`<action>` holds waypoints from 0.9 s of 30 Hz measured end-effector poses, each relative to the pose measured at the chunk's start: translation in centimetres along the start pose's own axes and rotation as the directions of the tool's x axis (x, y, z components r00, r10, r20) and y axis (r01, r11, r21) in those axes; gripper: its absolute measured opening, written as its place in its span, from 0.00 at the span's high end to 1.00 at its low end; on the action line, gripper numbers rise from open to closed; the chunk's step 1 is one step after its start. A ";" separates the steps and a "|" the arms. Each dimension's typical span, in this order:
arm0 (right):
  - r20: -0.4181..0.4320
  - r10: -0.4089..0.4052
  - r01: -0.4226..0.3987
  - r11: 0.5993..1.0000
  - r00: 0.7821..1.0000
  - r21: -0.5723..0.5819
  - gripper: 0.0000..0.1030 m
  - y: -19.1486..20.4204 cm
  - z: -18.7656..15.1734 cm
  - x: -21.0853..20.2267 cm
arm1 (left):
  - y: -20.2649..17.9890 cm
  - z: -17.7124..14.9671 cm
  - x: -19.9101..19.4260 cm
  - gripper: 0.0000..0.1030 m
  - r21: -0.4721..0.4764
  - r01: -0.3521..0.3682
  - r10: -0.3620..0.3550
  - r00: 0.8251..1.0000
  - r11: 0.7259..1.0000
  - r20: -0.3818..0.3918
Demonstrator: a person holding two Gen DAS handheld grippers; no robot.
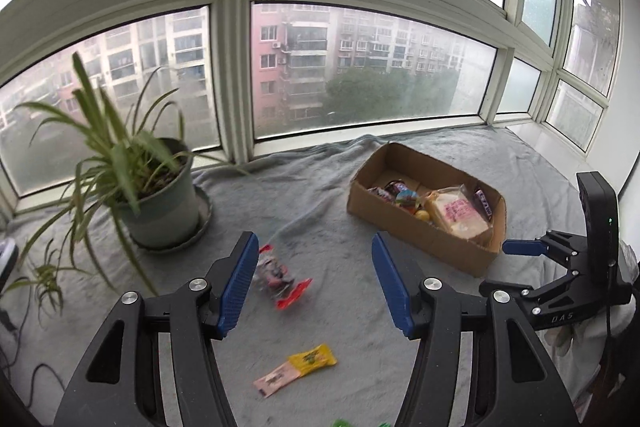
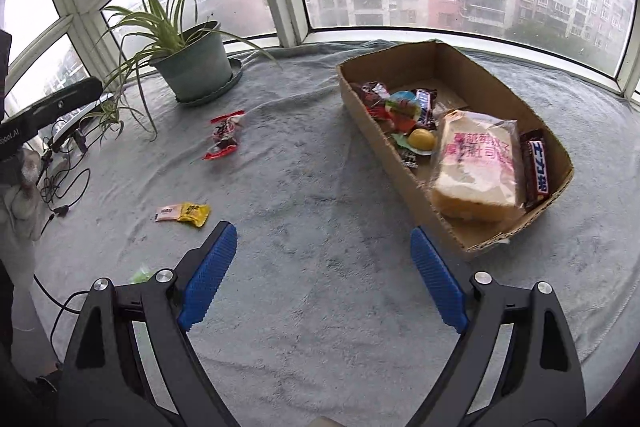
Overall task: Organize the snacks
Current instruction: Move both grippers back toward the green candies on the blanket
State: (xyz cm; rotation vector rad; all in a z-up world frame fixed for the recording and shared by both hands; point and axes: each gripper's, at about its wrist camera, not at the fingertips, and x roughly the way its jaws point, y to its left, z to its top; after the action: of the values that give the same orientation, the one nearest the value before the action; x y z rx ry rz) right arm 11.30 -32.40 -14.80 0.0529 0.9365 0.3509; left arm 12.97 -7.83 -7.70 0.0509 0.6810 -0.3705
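Note:
A cardboard box (image 1: 416,227) (image 2: 448,231) on the grey cloth holds wrapped bread (image 2: 476,167), chocolate bars (image 2: 536,169), a yellow ball (image 2: 422,139) and several candies. A red-edged snack packet (image 1: 280,277) (image 2: 224,137) lies on the cloth, just beyond and between my left gripper's (image 1: 314,285) blue pads; nothing is gripped and its jaws stand open. A yellow and pink packet (image 1: 298,367) (image 2: 184,213) lies nearer. My right gripper (image 2: 322,277) hovers open and empty over bare cloth left of the box; it also shows at the right of the left wrist view (image 1: 532,267).
A potted spider plant (image 1: 160,199) (image 2: 192,67) stands at the left by the window. Cables (image 2: 60,187) trail at the far left edge. A green wrapper (image 2: 140,273) peeks out beside the right gripper's left finger. The window sill bounds the cloth at the back.

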 end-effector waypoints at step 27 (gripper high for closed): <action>-0.133 0.023 -0.050 0.977 0.991 -0.207 0.12 9.3 -5.6 3.7 | 3.6 -16.8 -2.8 0.44 -0.240 -0.017 -0.034 0.978 0.971 -0.204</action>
State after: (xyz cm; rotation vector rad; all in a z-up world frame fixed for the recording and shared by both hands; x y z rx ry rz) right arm 6.35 -23.01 -19.18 -0.1482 1.0234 0.4907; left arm 2.07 -0.77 -19.35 -0.1459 0.9291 -0.2908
